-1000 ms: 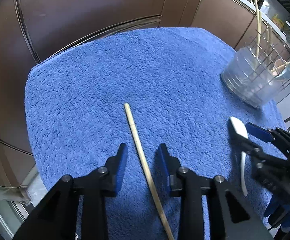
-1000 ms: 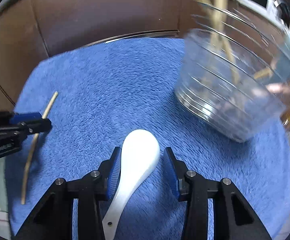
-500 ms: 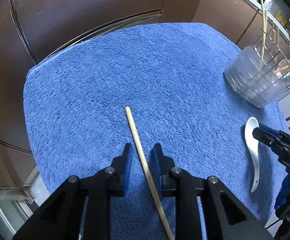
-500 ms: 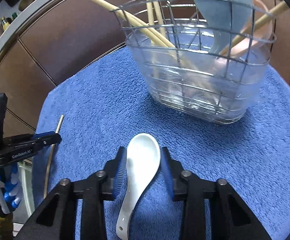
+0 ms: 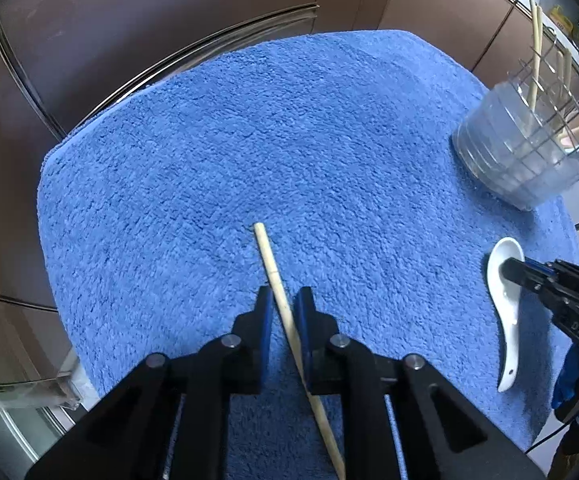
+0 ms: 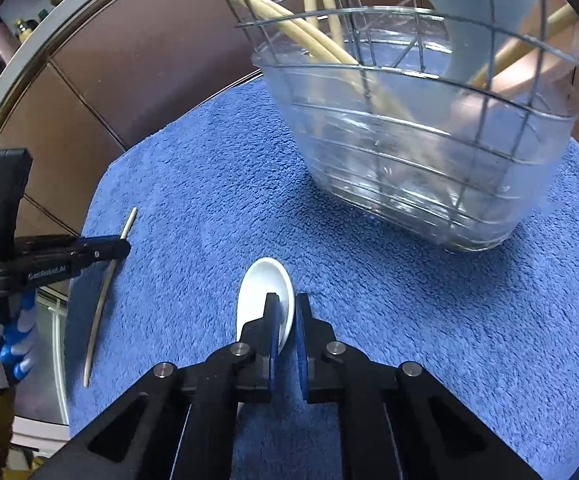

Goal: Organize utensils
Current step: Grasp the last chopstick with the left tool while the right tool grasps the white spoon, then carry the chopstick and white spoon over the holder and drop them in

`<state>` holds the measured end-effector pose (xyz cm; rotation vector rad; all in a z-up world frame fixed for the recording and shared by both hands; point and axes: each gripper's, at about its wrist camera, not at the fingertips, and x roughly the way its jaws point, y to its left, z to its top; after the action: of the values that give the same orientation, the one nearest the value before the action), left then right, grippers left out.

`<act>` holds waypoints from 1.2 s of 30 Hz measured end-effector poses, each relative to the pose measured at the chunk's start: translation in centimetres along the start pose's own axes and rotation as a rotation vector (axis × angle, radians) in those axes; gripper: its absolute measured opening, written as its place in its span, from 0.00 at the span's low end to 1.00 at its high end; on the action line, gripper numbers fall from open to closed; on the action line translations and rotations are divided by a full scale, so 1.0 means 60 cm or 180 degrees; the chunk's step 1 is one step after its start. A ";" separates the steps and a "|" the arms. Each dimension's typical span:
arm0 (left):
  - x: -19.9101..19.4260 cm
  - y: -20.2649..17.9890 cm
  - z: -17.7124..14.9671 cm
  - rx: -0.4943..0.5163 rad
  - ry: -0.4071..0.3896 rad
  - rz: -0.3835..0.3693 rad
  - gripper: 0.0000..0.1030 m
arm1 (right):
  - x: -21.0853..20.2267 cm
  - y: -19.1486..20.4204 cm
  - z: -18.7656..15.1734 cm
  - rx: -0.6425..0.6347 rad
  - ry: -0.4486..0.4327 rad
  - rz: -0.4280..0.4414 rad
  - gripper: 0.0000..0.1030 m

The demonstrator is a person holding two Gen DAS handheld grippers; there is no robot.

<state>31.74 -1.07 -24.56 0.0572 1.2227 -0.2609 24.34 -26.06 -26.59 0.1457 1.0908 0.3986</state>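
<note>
A single wooden chopstick point(image 5: 273, 272) lies on the blue towel point(image 5: 249, 140). My left gripper point(image 5: 285, 300) has its jaws closed in on the chopstick's middle, at towel level. The chopstick also shows in the right wrist view point(image 6: 105, 288), with the left gripper point(image 6: 105, 250) across it. A white ceramic spoon point(image 6: 265, 292) lies on the towel. My right gripper point(image 6: 286, 308) is closed on the spoon's bowl edge. The spoon also shows in the left wrist view point(image 5: 507, 312), with the right gripper point(image 5: 517, 270) over its bowl.
A wire utensil basket with a clear plastic liner point(image 6: 429, 152) stands close ahead of the right gripper; it holds chopsticks, wooden handles and a grey-blue spoon. It shows at the right in the left wrist view point(image 5: 525, 160). Brown cabinet fronts point(image 5: 129, 20) lie beyond the towel.
Both grippers have closed: the left onto the chopstick, the right onto the spoon's bowl. The right gripper has moved closer to the basket.
</note>
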 end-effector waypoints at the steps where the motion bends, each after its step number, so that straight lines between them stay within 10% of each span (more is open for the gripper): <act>1: 0.000 -0.001 -0.001 0.0004 -0.0006 0.0010 0.09 | -0.003 -0.001 -0.002 -0.0015 0.0001 -0.0002 0.07; 21: -0.093 -0.007 -0.063 -0.0109 -0.0760 -0.0376 0.05 | -0.110 0.052 -0.090 -0.0548 -0.0256 -0.0336 0.06; 36: -0.282 -0.079 -0.035 0.0046 -0.1725 -0.0775 0.05 | -0.264 0.104 -0.019 -0.0622 -0.1477 -0.0447 0.06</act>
<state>23.39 -2.47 -9.02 -0.1442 0.6864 -0.4639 15.48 -26.51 -12.00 -0.0138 0.5968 0.3217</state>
